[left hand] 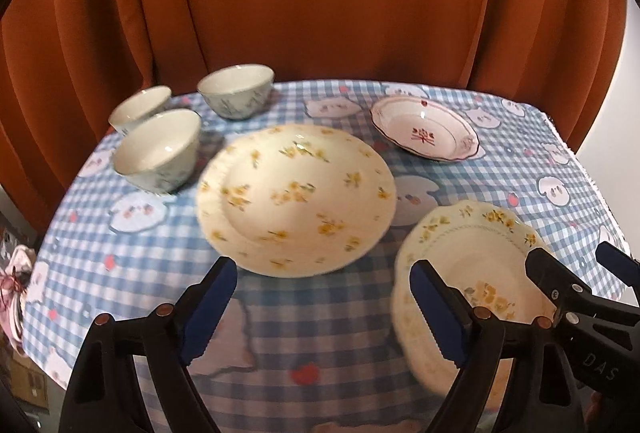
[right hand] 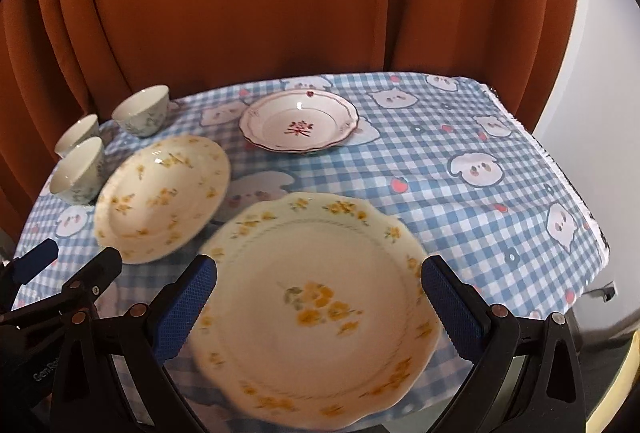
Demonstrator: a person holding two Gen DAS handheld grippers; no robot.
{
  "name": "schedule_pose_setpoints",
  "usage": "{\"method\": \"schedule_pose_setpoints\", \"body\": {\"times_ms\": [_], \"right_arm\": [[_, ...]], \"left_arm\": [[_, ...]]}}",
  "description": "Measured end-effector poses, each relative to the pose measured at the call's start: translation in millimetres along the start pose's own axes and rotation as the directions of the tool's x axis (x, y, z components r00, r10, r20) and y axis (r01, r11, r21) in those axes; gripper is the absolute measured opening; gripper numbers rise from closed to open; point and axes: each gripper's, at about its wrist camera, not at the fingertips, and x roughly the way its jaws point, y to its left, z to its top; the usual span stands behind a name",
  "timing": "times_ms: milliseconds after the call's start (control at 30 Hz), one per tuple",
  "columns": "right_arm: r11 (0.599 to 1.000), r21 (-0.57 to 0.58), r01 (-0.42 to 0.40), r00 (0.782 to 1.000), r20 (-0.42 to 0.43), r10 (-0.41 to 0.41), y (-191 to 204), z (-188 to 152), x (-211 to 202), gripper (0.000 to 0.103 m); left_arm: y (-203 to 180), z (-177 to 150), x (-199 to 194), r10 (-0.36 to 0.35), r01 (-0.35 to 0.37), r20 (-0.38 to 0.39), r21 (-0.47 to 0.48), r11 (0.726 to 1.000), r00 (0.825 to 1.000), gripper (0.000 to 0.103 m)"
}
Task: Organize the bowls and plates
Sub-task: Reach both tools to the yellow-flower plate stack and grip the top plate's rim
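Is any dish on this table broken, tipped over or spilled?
Nothing stands out. The three bowls stand upright and look empty, though motion blur hides fine cracks. The round yellow-flower plate, the scalloped yellow-flower plate and the red-pattern plate lie flat on the checked tablecloth, unspilled.

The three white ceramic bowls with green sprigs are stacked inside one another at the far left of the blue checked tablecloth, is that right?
Not quite. The three white ceramic bowls with green sprigs do sit at the far left of the blue checked tablecloth, but they are not stacked: each stands separately on the cloth, clustered close together. The left wrist view shows this most clearly.
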Motion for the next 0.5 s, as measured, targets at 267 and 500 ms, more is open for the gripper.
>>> {"method": "schedule_pose_setpoints", "body": {"times_ms": [267,500], "right_arm": [[0.999,-0.044,-0.025,0.997,-0.077,0.022,-36.9,7.1,38.4,0.103],[0.993,-0.097,-0.066,0.986,-0.162,0.05,-55.6,3.7,71.6,0.1]], "left_arm": [[-38.2,-6.0,34.2,0.013,-0.018,-0.105,-0.039,0.999,0.994,0.083],[-61.4,-18.3,61.0,0.025,-0.041,-0.2,-0.079,0.996,0.979,0.079]]}}
